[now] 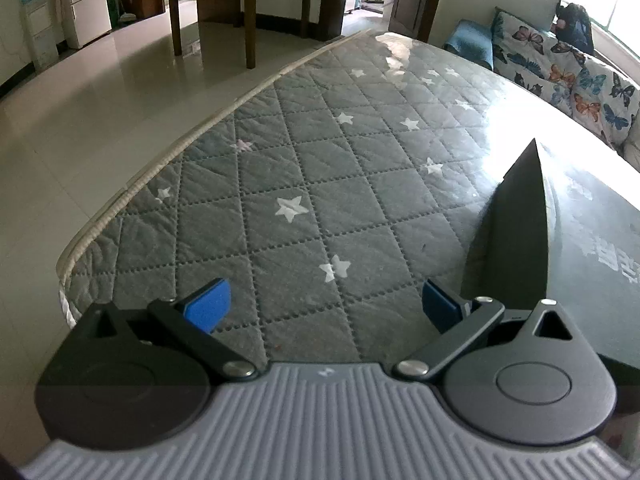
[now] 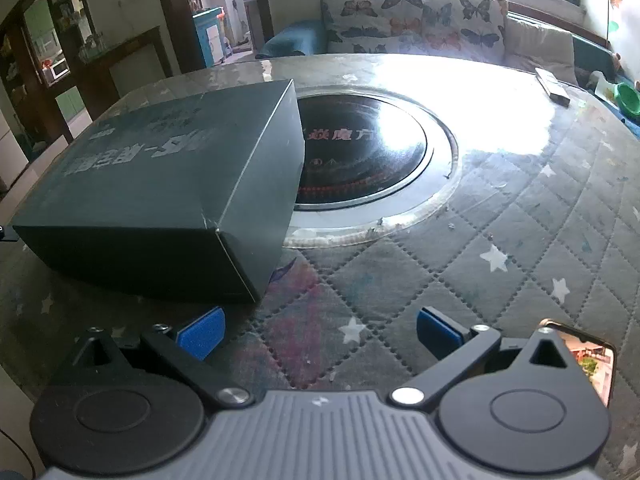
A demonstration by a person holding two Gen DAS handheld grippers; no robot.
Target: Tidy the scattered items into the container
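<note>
A dark green box [image 2: 172,196] with pale lettering on its lid lies on the quilted table, left of centre in the right wrist view; its lid is shut. In the left wrist view its corner [image 1: 516,232] rises at the right edge. My right gripper [image 2: 320,334] is open and empty, just in front of the box's near corner. A phone [image 2: 596,364] with a lit screen lies by that gripper's right finger, partly hidden. My left gripper [image 1: 326,306] is open and empty over bare quilt, with the box to its right.
A round black cooktop [image 2: 360,148] is set in the table centre under clear plastic. A small flat box [image 2: 552,86] and a green bowl [image 2: 628,98] sit at the far right. A butterfly-print sofa [image 2: 420,20] lies beyond. The table edge [image 1: 160,160] drops to tiled floor at left.
</note>
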